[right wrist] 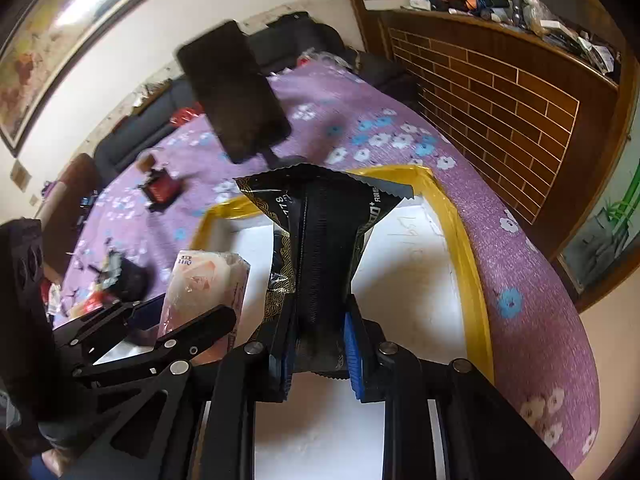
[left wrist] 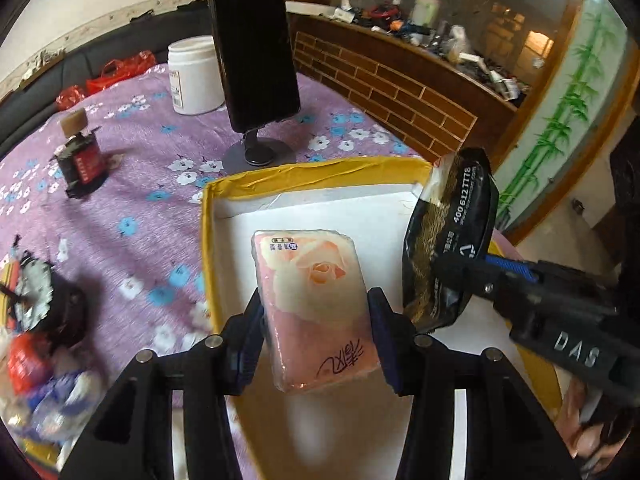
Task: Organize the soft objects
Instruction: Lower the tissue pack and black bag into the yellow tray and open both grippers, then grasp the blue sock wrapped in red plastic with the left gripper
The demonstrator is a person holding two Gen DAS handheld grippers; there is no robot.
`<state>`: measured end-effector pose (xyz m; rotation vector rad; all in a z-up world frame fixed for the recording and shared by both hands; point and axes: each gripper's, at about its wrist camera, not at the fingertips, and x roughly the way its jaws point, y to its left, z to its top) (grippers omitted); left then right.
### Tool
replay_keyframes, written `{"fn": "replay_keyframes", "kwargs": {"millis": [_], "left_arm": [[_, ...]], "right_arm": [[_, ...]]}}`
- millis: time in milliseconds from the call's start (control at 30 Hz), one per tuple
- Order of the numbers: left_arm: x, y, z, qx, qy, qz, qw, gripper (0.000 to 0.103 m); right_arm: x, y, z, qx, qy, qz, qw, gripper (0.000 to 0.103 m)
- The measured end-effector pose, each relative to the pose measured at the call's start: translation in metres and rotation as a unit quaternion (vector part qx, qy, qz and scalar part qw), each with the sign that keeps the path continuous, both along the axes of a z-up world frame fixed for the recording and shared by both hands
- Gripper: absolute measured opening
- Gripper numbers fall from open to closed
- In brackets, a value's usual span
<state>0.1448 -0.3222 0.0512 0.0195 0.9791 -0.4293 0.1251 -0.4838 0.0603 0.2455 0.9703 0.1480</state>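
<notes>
My left gripper (left wrist: 316, 320) is shut on a pink tissue pack (left wrist: 316, 300) with a rose print, held over the white floor of a yellow-rimmed box (left wrist: 304, 178). A black snack pouch (right wrist: 320, 248) with gold patterning hangs pinched in my right gripper (right wrist: 318, 348), also above the box (right wrist: 466, 240). In the left wrist view the pouch (left wrist: 448, 240) and right gripper (left wrist: 464, 276) sit to the right of the tissue pack. From the right wrist view the tissue pack (right wrist: 208, 284) and left gripper (right wrist: 192, 320) appear at lower left.
A purple flowered cloth (left wrist: 132, 200) covers the table. On it stand a phone on a stand (left wrist: 252, 52), a white jar (left wrist: 194, 76), a small dark packet (left wrist: 80, 160) and a heap of wrappers (left wrist: 36, 320) at left. A brick-pattern wooden counter (left wrist: 400, 92) runs behind.
</notes>
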Motion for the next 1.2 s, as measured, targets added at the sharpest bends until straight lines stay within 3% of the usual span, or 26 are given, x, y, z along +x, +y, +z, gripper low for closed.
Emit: {"fn": "replay_keyframes", "kwargs": {"millis": [200, 300, 367, 467, 600, 633, 733, 767, 833, 933, 1200], "left_arm": [[0.022, -0.008, -0.017, 0.007, 0.031, 0.005, 0.9995, 0.055], [0.027, -0.005, -0.02, -0.007, 0.042, 0.008, 0.9991, 0.072], [0.029, -0.002, -0.019, -0.03, 0.046, 0.007, 0.9984, 0.079], [0.029, 0.005, -0.016, -0.056, 0.048, 0.015, 0.9972, 0.079], [0.02, 0.009, -0.006, -0.06, 0.036, 0.015, 0.9975, 0.079], [0.016, 0.011, -0.002, -0.061, 0.03, 0.016, 0.9976, 0.079], [-0.001, 0.016, 0.01, -0.061, 0.017, 0.012, 0.9979, 0.079], [-0.006, 0.018, 0.014, -0.06, 0.011, 0.013, 0.9981, 0.079], [-0.019, 0.025, 0.022, -0.06, -0.004, 0.01, 0.9981, 0.08], [-0.044, 0.04, 0.033, -0.055, -0.024, 0.005, 0.9982, 0.08], [-0.098, 0.102, 0.044, -0.064, -0.039, 0.004, 0.9972, 0.08]], "right_arm": [[0.026, -0.009, -0.012, 0.003, 0.011, -0.013, 1.0, 0.024], [0.031, -0.013, -0.015, 0.012, 0.013, -0.023, 1.0, 0.024], [0.029, -0.015, -0.015, 0.022, 0.01, -0.023, 0.999, 0.024], [0.019, -0.018, -0.008, 0.029, -0.007, -0.028, 0.999, 0.025], [-0.003, -0.011, 0.014, 0.017, -0.047, -0.025, 0.998, 0.025], [-0.013, -0.007, 0.024, 0.011, -0.065, -0.022, 0.998, 0.027], [-0.039, 0.003, 0.045, 0.006, -0.105, -0.018, 0.994, 0.051], [-0.048, 0.008, 0.051, 0.004, -0.118, -0.017, 0.993, 0.065], [-0.063, 0.015, 0.062, 0.003, -0.139, -0.016, 0.99, 0.075], [-0.093, 0.032, 0.077, 0.011, -0.179, -0.006, 0.984, 0.075], [-0.135, 0.089, 0.073, 0.057, -0.191, 0.064, 0.978, 0.075]]}}
